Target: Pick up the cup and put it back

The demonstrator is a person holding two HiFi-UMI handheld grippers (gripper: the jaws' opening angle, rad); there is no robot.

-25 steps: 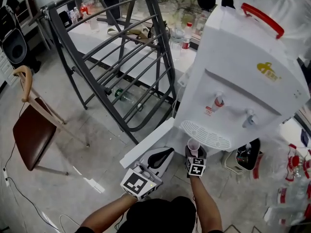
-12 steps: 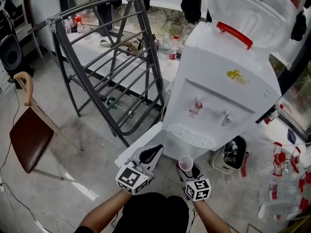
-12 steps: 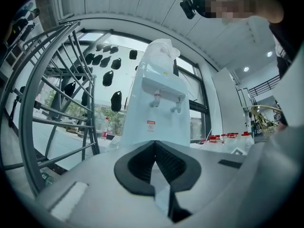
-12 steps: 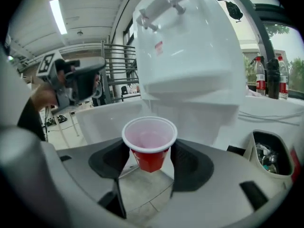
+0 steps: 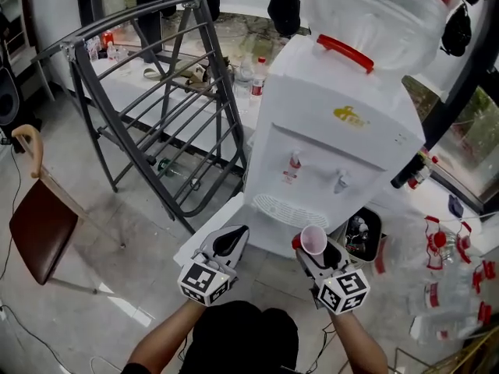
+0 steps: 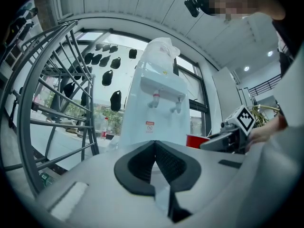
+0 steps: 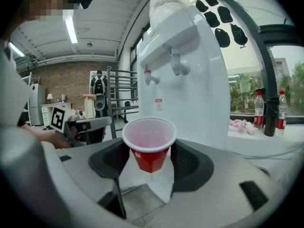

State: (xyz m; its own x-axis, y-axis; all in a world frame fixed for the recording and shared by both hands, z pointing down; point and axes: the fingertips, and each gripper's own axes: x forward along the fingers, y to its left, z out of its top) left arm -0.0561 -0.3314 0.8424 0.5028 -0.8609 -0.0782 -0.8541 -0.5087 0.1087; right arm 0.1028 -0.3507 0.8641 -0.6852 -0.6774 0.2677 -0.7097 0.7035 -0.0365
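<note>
A red cup with a white inside stands upright between the jaws of my right gripper, which is shut on it. It is held just in front of the white water dispenser, below its drip grille. In the right gripper view the cup sits between the dark pads and looks empty. My left gripper hovers to the left of it, shut with nothing in it. In the left gripper view its pads meet at the tips, and the cup shows to the right.
A grey metal rack leans at the left of the dispenser. A brown chair stands at far left. A dark bin sits beside the dispenser's base, and several bottles lie at the right.
My right gripper has drawn the cup back from the drip grille, toward the person and to the right. The left gripper stays shut beside it.
</note>
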